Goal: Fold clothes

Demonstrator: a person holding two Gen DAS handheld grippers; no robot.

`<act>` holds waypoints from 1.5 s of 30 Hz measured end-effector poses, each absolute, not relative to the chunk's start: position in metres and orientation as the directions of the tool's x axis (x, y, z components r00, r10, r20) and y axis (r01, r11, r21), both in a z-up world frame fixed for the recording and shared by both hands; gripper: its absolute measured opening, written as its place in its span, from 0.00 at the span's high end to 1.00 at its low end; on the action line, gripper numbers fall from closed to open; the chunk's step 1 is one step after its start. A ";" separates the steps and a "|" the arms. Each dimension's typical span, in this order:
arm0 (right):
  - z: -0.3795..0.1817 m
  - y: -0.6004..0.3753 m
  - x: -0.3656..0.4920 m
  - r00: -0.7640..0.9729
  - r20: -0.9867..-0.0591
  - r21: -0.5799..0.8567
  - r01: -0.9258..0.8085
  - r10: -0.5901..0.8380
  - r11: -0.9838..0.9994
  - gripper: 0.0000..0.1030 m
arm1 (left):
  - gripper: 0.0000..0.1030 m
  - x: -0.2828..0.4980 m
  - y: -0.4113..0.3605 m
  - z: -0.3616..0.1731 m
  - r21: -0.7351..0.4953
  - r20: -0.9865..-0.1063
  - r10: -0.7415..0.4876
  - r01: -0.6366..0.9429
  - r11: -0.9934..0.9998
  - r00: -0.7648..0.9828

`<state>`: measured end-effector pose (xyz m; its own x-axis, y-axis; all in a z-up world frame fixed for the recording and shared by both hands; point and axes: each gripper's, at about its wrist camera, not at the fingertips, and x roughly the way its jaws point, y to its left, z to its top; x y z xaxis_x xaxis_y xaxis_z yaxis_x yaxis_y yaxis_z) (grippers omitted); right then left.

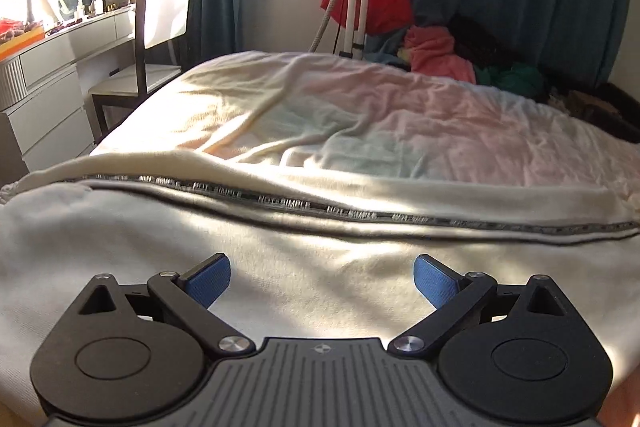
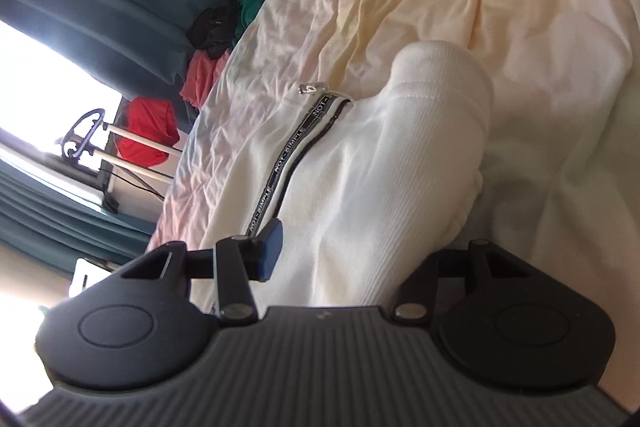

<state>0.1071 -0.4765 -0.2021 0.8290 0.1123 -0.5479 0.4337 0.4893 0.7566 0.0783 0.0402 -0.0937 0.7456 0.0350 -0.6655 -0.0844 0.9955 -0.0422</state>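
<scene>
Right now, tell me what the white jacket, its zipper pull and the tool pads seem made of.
White jacket: soft knit cotton or fleece, matte; fine ribbing and limp folds suggest it.
Zipper pull: probably metal, or clear plastic; it glints.
Pads of the left tool: blue rubber, likely; a matte grid texture shows.

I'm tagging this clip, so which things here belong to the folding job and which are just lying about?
Job:
white zip-up garment
its zipper tape
left gripper, open above it
right gripper, cloth between its fingers
bed sheet

Lying about:
clothes pile
red bag
chair
dresser
</scene>
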 end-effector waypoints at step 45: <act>-0.199 -0.461 0.120 0.824 -0.560 0.706 0.424 0.081 0.568 0.86 | 0.00 0.076 0.024 -0.137 0.113 -0.727 0.105 -0.032 0.993 0.678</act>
<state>0.1204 -0.4613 -0.1988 0.8245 0.0805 -0.5601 0.4240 0.5676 0.7057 0.0762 0.0244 -0.1372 0.6782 0.1047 -0.7274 -0.0322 0.9931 0.1130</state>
